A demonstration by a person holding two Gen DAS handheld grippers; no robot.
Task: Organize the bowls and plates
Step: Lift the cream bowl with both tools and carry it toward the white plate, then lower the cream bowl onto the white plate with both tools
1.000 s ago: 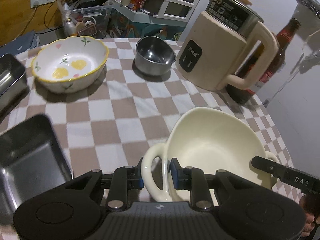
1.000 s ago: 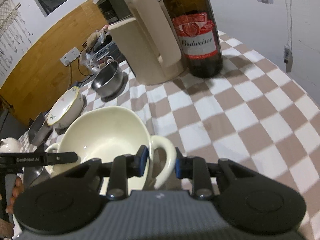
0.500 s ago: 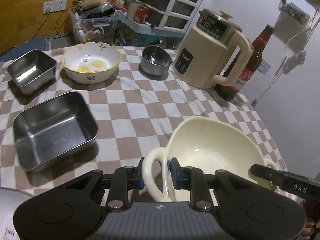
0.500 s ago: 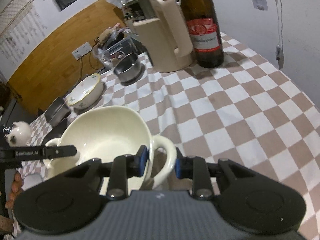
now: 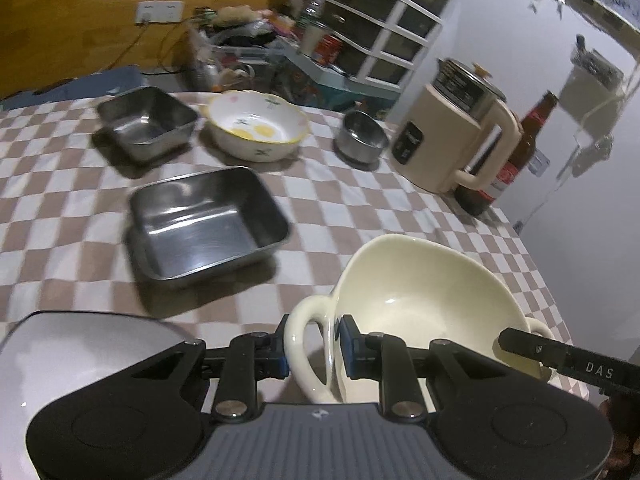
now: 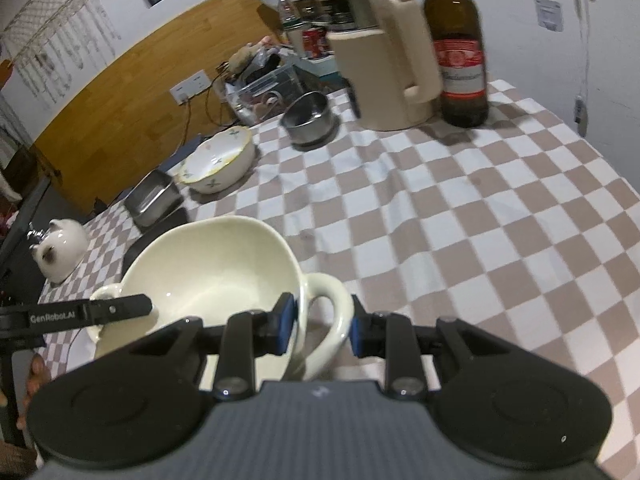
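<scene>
A cream two-handled bowl (image 5: 424, 300) (image 6: 212, 268) hangs above the checkered table, carried by both grippers. My left gripper (image 5: 314, 346) is shut on its left handle (image 5: 306, 336). My right gripper (image 6: 320, 326) is shut on its right handle (image 6: 332, 312). On the table lie a large steel rectangular tray (image 5: 204, 220), a smaller steel square tray (image 5: 146, 126) (image 6: 154, 198), a floral bowl with a yellow rim (image 5: 258, 124) (image 6: 218, 158) and a small round steel bowl (image 5: 362, 138) (image 6: 310, 118).
A beige electric kettle (image 5: 452, 140) (image 6: 390, 60) and a brown beer bottle (image 5: 516, 156) (image 6: 458, 48) stand at the far right. A grey plate or lid (image 5: 80, 344) lies near left. A white teapot (image 6: 60, 246) sits at the left edge. Clutter and drawers (image 5: 372, 28) lie behind.
Both grippers have drawn back and up with the cream bowl. The table's dishes look smaller and farther, and the two steel trays came into the left wrist view.
</scene>
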